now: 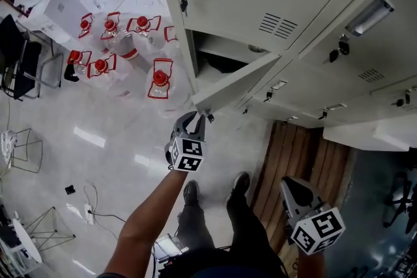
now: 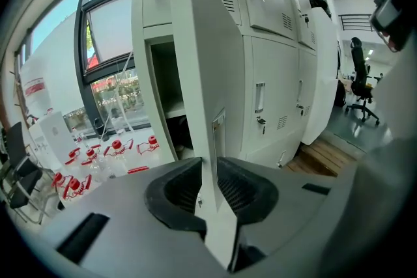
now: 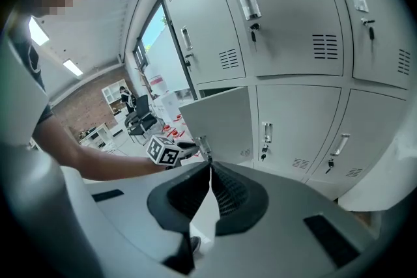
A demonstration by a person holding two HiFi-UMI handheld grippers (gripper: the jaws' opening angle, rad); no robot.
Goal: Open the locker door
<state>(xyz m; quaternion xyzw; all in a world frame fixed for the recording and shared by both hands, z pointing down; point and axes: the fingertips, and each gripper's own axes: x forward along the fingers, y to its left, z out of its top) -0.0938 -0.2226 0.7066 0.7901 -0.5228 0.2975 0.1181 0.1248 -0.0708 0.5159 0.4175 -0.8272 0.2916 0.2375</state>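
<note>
The grey locker door (image 1: 238, 83) stands swung out from its open compartment (image 1: 215, 55) in the bottom row. My left gripper (image 1: 195, 117) is at the door's free lower corner, beside its lock and key (image 1: 210, 118). In the left gripper view the door's thin edge (image 2: 212, 75) runs between the jaws of the left gripper (image 2: 210, 185), with the pads against both faces. My right gripper (image 1: 290, 184) hangs low at the right, away from the lockers. It (image 3: 210, 172) is shut with nothing in it and faces the door (image 3: 218, 117).
Several red-capped water bottles (image 1: 124, 36) stand on the floor left of the lockers. A wooden platform (image 1: 300, 159) lies under the lockers at the right. My shoes (image 1: 215, 189) are below the door. A black chair (image 1: 23, 65) and cables (image 1: 88, 211) are at the left.
</note>
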